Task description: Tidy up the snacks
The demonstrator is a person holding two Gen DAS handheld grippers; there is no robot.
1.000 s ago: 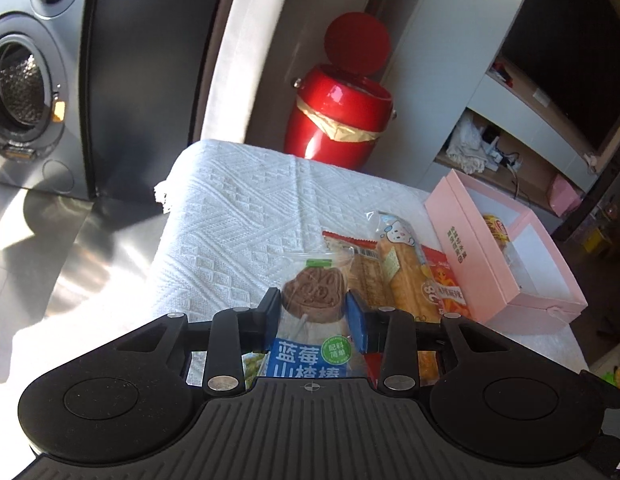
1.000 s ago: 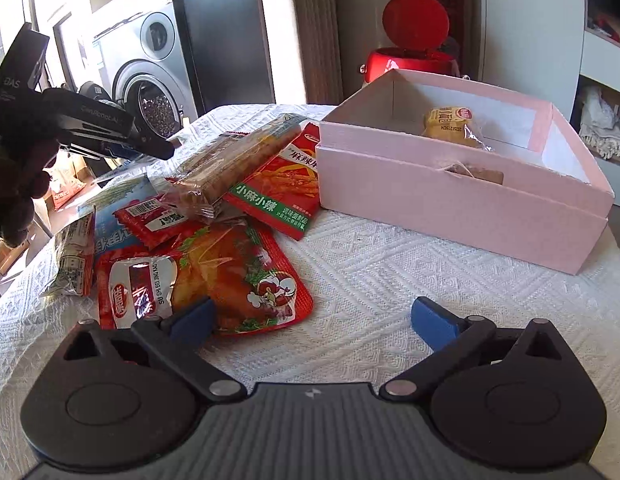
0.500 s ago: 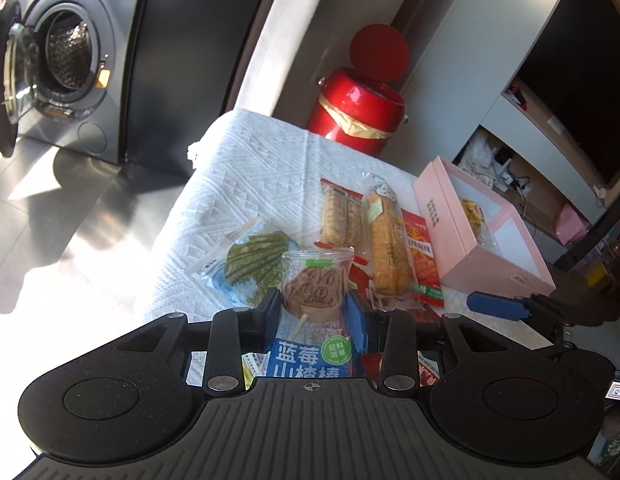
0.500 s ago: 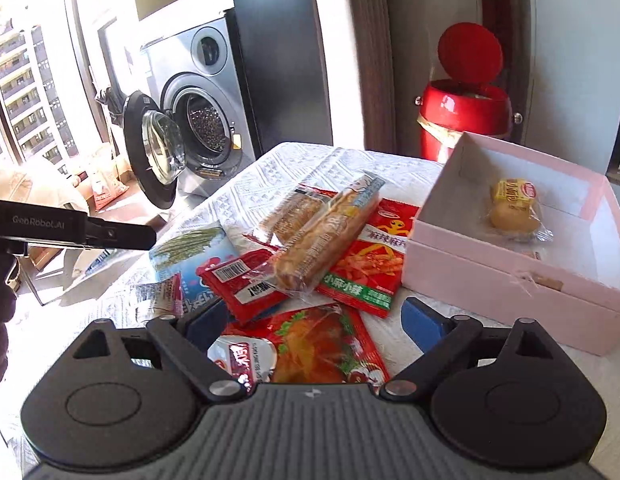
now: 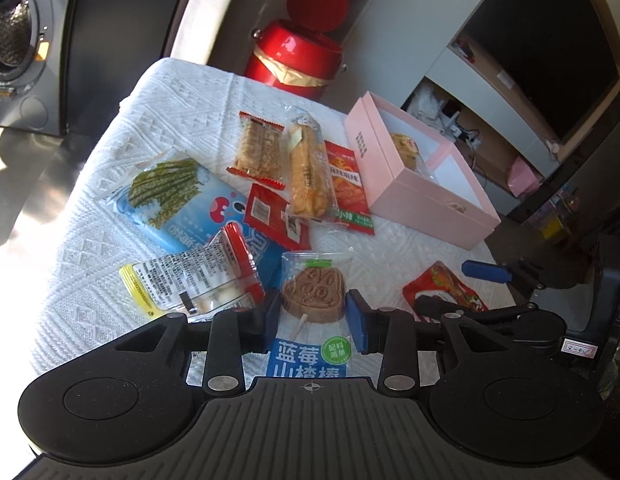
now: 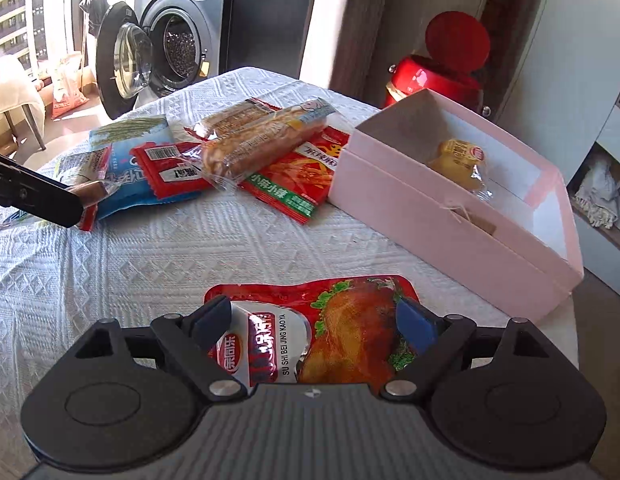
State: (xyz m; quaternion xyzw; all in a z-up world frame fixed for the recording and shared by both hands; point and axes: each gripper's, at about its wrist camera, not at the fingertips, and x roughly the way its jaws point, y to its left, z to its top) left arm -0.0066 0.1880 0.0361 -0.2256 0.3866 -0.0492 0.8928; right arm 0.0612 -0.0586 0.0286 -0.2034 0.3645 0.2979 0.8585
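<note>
On the white-clothed table [image 6: 109, 264], the left hand-held gripper [image 5: 313, 316] is clamped on a clear-wrapped brown lollipop snack [image 5: 313, 292] — held just above the cloth near the snack pile. The right hand-held gripper [image 6: 314, 320] is closing around a red roast-duck packet [image 6: 330, 320], which sits between its blue pads near the table's front edge. The pink box [image 6: 450, 216] stands open just beside, one yellow snack [image 6: 462, 160] inside.

Lollipop packet [image 5: 312, 300] between left jaws
</note>
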